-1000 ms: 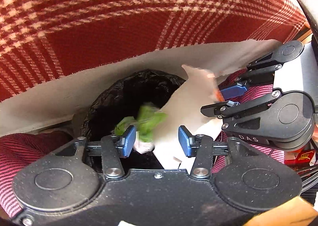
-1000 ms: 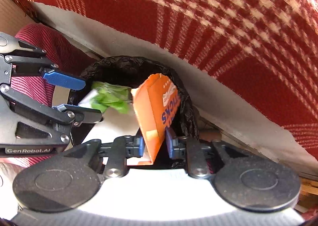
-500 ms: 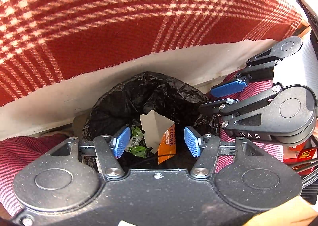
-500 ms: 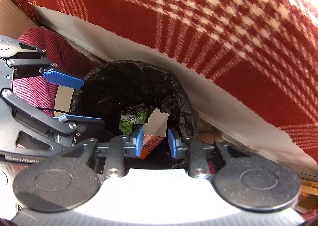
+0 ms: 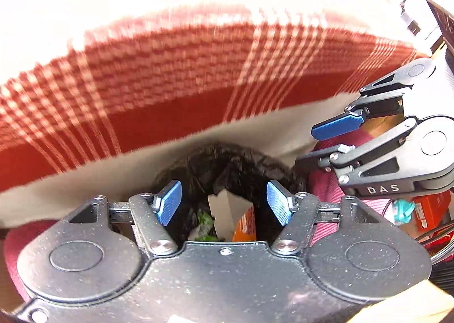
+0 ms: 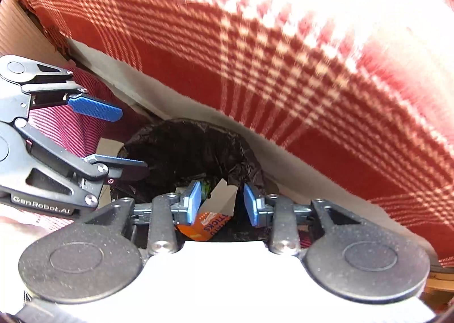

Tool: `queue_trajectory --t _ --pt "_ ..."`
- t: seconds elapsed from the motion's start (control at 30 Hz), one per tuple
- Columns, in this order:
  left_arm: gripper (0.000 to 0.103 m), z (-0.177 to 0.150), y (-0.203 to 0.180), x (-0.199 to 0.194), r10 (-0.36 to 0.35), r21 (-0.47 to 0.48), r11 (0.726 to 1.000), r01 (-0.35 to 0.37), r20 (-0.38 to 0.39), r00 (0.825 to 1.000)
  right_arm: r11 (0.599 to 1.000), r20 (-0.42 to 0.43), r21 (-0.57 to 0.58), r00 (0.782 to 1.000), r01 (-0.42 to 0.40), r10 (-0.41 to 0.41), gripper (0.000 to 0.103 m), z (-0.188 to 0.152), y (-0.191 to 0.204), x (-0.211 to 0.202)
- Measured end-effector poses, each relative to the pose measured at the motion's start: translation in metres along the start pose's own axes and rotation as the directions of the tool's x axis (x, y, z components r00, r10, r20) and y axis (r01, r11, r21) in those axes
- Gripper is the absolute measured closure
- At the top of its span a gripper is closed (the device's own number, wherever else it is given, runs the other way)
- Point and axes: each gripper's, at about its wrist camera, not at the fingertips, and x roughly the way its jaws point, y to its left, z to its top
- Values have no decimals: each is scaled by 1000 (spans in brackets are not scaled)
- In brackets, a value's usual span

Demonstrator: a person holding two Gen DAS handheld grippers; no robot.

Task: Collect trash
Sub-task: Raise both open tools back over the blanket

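Note:
A bin lined with a black bag (image 5: 235, 164) (image 6: 187, 147) sits on the floor under a table edge. Inside it lie an orange snack box (image 5: 245, 222) (image 6: 210, 225) with a pale torn flap and a green wrapper (image 5: 205, 220) (image 6: 205, 187). My left gripper (image 5: 224, 205) hangs open above the bin with nothing between its blue pads. My right gripper (image 6: 222, 203) is open too, empty, over the same bin. Each gripper shows in the other's view: the right one (image 5: 323, 144) at the right, the left one (image 6: 130, 138) at the left.
A red and cream plaid cloth (image 5: 170, 76) (image 6: 283, 73) hangs over the table above the bin. A person's legs in dark pink striped fabric (image 6: 65, 130) (image 5: 329, 184) flank the bin. Orange boxes and a teal item (image 5: 403, 209) lie at the right.
The green wrapper and the orange box dropped from the grippers into the bin. Both grippers opened and have since risen away from the bin, with more of the plaid cloth in view.

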Motion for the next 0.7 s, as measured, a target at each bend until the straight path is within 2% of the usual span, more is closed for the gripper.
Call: queue_trajectory --t 0.23,0.4,0.53,0.6,0.7 --pt "26 15 2 -49 -9 12 1000 8 146 989 1000 117 -3 993 6 -5 38 3 -1 -55" --pt "22 26 7 -76 -14 3 1000 13 216 976 999 195 47 981 -10 1 36 5 -9 -79" --pt "20 34 11 -93 -15 3 1000 15 262 965 996 255 80 967 -26 5 33 10 -14 -90" --pt "16 41 11 -98 -12 6 1000 11 292 956 995 291 91 957 -29 1 31 12 -17 -93" --pt "14 52 13 -105 11 6 1000 -14 332 943 994 346 107 938 -19 -20 24 16 -18 -98"
